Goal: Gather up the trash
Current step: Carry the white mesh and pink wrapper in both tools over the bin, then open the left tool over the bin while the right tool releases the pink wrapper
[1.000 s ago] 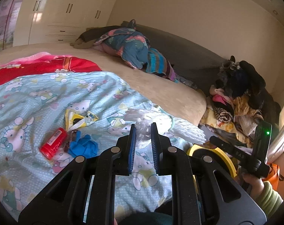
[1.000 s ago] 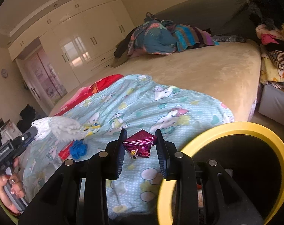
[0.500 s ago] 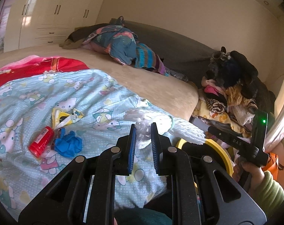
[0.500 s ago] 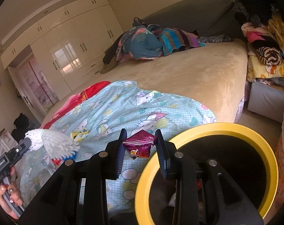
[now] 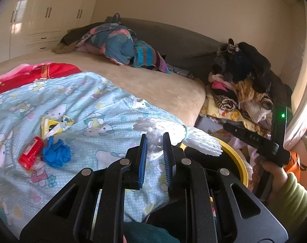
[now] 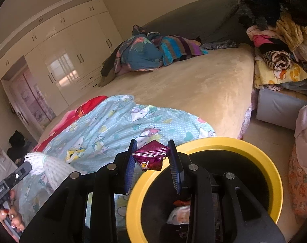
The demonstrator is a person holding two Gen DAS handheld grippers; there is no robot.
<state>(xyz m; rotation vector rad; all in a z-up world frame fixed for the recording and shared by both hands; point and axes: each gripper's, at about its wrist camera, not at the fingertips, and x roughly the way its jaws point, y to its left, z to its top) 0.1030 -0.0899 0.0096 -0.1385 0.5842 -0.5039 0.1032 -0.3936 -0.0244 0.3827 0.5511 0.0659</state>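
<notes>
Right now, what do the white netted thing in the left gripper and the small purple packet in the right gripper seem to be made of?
White netted thing: looks like soft foam mesh, matte, like a fruit sleeve; the open lattice with bumpy strands suggests it. Small purple packet: probably metallised plastic film, glossy; it creases sharply, catches highlights and carries print.
</notes>
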